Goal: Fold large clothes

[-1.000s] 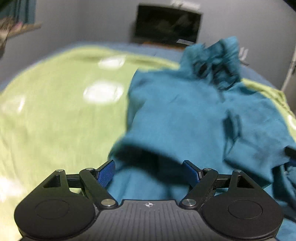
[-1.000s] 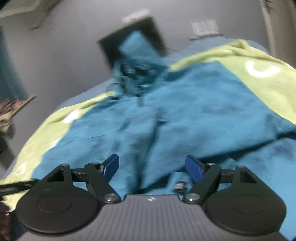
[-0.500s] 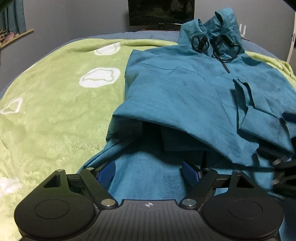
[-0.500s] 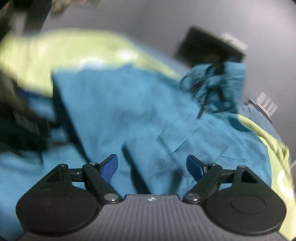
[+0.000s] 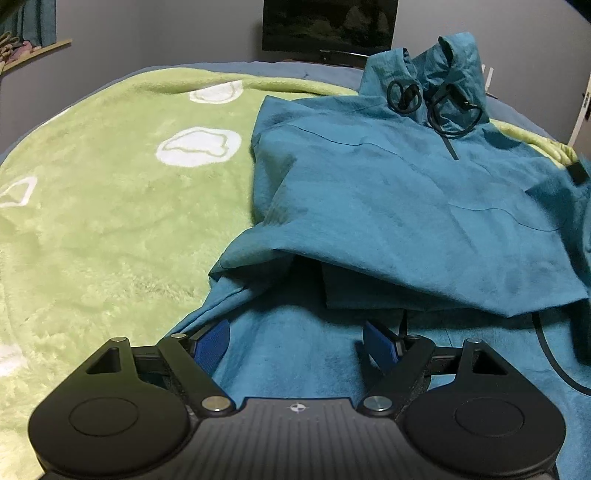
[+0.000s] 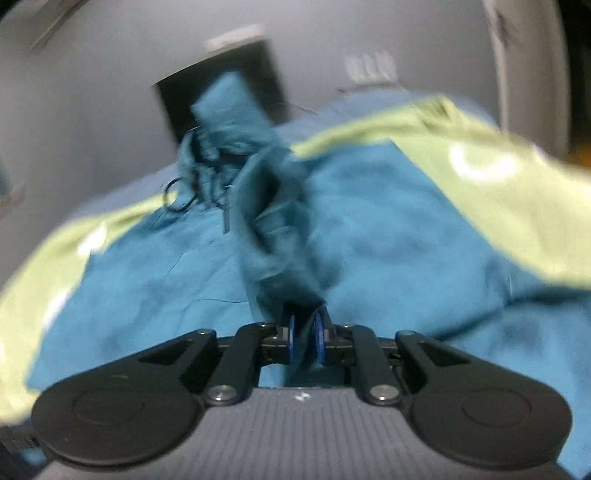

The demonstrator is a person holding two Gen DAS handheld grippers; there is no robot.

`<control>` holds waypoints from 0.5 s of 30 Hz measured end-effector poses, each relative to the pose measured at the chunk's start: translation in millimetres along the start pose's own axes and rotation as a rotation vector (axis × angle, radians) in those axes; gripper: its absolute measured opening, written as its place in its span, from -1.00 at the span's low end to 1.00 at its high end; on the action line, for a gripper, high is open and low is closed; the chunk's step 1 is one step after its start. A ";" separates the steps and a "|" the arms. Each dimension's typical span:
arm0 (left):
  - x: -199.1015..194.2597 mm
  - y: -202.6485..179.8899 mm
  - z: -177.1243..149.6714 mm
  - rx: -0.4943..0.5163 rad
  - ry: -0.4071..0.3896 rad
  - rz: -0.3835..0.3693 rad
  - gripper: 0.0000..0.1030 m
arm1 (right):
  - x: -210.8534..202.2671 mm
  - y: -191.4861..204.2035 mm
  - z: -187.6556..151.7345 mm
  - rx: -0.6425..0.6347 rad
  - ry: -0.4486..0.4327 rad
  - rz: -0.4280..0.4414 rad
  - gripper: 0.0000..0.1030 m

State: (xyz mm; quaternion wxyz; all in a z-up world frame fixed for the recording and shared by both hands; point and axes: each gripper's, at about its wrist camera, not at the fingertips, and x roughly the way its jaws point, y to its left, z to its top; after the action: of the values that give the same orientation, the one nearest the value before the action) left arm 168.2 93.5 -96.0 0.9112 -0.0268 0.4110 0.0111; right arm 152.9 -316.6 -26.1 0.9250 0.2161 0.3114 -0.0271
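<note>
A large teal hooded jacket (image 5: 399,206) with black drawcords lies on a green blanket (image 5: 110,221), hood at the far end. Its lower part is folded up, leaving a dark gap under the fold. My left gripper (image 5: 297,345) is open and empty, low over the jacket's near layer. In the blurred right wrist view, my right gripper (image 6: 306,334) is shut on a bunched strip of the jacket (image 6: 273,221), likely a sleeve, which rises from the fingers.
The green blanket with white patches covers a bed and also shows in the right wrist view (image 6: 498,192). A dark screen (image 5: 328,29) stands against the grey wall beyond the bed. A doorframe (image 5: 581,110) is at the far right.
My right gripper was open over the jacket and has now shut on a fold of its fabric and lifted it. My left gripper stays open and has settled closer over the near hem.
</note>
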 end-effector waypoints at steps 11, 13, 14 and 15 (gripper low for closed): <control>-0.8 -0.7 -0.5 0.002 0.000 0.001 0.58 | 6.4 13.8 19.8 -0.081 -0.096 0.003 -0.90; -0.7 -0.9 -0.6 0.001 0.000 0.001 0.58 | 2.2 9.2 38.0 -0.075 -0.165 -0.012 -0.93; -0.3 -1.1 -0.6 0.001 0.001 -0.001 0.58 | -1.0 5.8 45.4 -0.068 -0.196 -0.034 -0.93; 0.0 -1.6 -0.6 0.003 0.002 -0.002 0.58 | -0.6 0.9 52.0 -0.058 -0.208 -0.058 -0.93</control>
State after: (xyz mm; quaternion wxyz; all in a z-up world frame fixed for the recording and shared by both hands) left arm 167.8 91.9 -96.4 0.9109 -0.0259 0.4117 0.0096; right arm 181.9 -337.5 11.6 0.9569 0.1762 0.2208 -0.0674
